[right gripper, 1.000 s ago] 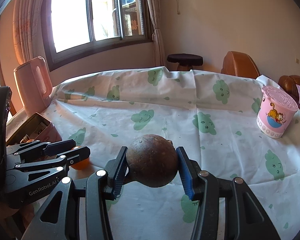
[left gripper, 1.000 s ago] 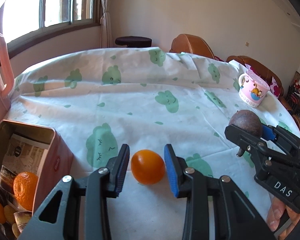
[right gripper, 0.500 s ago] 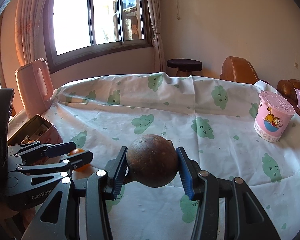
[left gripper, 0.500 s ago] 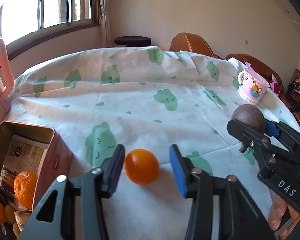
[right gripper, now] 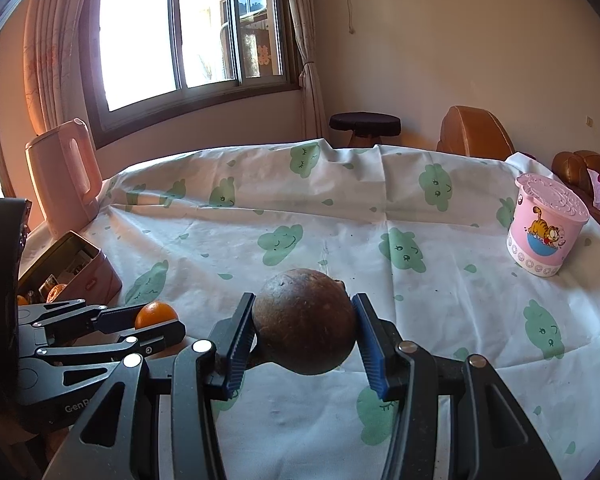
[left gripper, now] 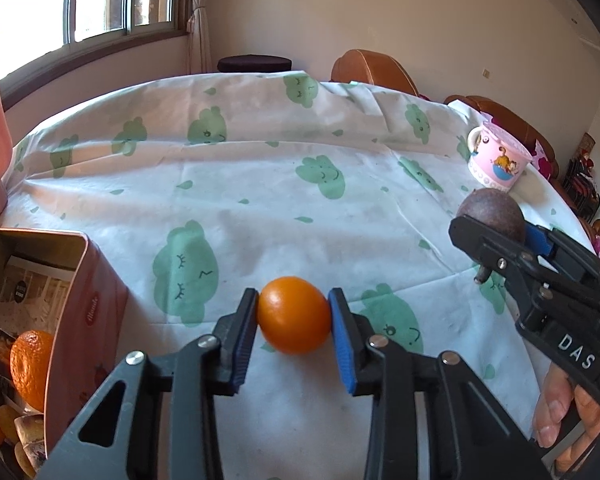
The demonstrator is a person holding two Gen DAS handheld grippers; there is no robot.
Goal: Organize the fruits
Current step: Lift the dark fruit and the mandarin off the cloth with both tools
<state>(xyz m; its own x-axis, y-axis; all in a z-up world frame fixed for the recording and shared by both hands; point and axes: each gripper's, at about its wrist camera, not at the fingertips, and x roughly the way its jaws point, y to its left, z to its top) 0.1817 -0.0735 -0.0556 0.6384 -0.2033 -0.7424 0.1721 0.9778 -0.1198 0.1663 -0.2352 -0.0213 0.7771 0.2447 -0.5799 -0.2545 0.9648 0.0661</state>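
My left gripper point(left gripper: 293, 316) is shut on a small smooth orange point(left gripper: 294, 315), both blue pads touching its sides, just over the cloud-print tablecloth point(left gripper: 260, 184). It also shows in the right wrist view point(right gripper: 140, 322) with the orange point(right gripper: 156, 313) between its fingers. My right gripper point(right gripper: 304, 328) is shut on a round dark brown fruit point(right gripper: 305, 328) and holds it above the cloth; in the left wrist view the brown fruit point(left gripper: 491, 216) is at the right. A pink tin box point(left gripper: 100, 312) at the left holds a rough-skinned orange point(left gripper: 32, 364) and other small items.
A pink jug point(right gripper: 64, 184) stands at the far left behind the tin point(right gripper: 100, 276). A pink lidded cartoon cup point(right gripper: 546, 228) stands at the right of the table. Brown chairs point(right gripper: 476, 132) and a dark stool point(right gripper: 365, 124) stand beyond the far edge.
My left gripper has closed on the small orange, which lay between open jaws before. The right gripper has kept hold of the brown fruit and risen slightly.
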